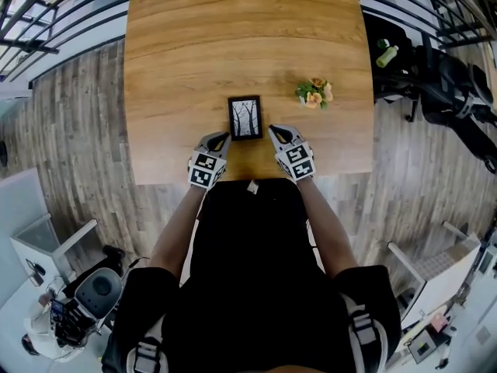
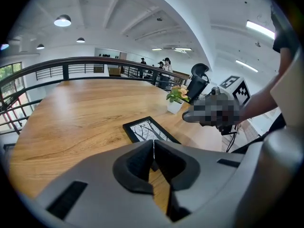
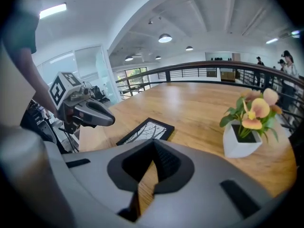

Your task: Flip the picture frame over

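- The picture frame lies flat near the table's front edge, tree print facing up; nothing is lifting or tilting it, so the flip looks either finished or not yet begun, and I cannot tell which.
- The left gripper has its jaws pressed together with nothing between them; it hangs just beside the frame's near left corner, clear of it.
- The right gripper is likewise closed and empty; it hangs just beside the near right corner.
- The wooden table is long and bare-grained; a small potted flower stands to the frame's right.
- Around it: grey plank floor; dark railing; white ceiling with round lamps.
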`<action>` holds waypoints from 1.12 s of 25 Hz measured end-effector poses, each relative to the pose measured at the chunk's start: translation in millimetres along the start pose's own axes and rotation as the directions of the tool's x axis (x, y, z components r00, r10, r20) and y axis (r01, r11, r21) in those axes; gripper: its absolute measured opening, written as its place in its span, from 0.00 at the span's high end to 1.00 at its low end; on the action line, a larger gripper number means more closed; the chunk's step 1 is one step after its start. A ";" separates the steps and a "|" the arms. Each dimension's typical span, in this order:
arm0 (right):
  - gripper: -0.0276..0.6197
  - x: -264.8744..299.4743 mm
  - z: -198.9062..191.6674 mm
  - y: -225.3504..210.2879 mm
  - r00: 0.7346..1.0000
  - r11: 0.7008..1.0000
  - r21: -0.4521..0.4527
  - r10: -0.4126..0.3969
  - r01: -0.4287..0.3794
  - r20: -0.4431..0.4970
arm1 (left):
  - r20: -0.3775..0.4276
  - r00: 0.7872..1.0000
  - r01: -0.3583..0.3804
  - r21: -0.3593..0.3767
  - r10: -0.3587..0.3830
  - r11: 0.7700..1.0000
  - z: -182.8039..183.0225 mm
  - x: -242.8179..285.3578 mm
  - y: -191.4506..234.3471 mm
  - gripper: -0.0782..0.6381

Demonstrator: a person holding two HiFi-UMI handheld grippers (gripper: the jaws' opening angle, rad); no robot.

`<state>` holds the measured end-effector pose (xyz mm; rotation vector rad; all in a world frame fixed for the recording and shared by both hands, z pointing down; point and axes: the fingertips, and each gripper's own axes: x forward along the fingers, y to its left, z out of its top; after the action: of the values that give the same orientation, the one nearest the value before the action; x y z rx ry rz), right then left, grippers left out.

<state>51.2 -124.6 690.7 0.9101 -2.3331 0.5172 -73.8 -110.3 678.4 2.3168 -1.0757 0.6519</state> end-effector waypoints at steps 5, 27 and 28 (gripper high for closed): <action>0.95 -15.7 0.9 -1.4 0.999 0.998 -0.040 0.048 -0.048 0.006 | 0.024 0.997 -0.071 -0.063 0.072 0.995 2.9 -4.1 -8.3 0.86; 0.95 -28.5 -11.7 9.2 0.990 0.982 -0.128 0.138 -0.137 -0.005 | 0.085 0.971 -0.204 -0.174 0.221 0.963 -7.4 -33.7 -21.3 0.86; 0.95 -28.3 -9.8 8.6 0.991 0.982 -0.134 0.136 -0.136 -0.005 | 0.087 0.971 -0.204 -0.181 0.222 0.962 -7.7 -33.9 -20.3 0.86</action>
<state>65.7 -99.7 678.9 0.6936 -2.4127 0.4078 -78.7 -75.4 658.9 2.1264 -1.3885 0.4968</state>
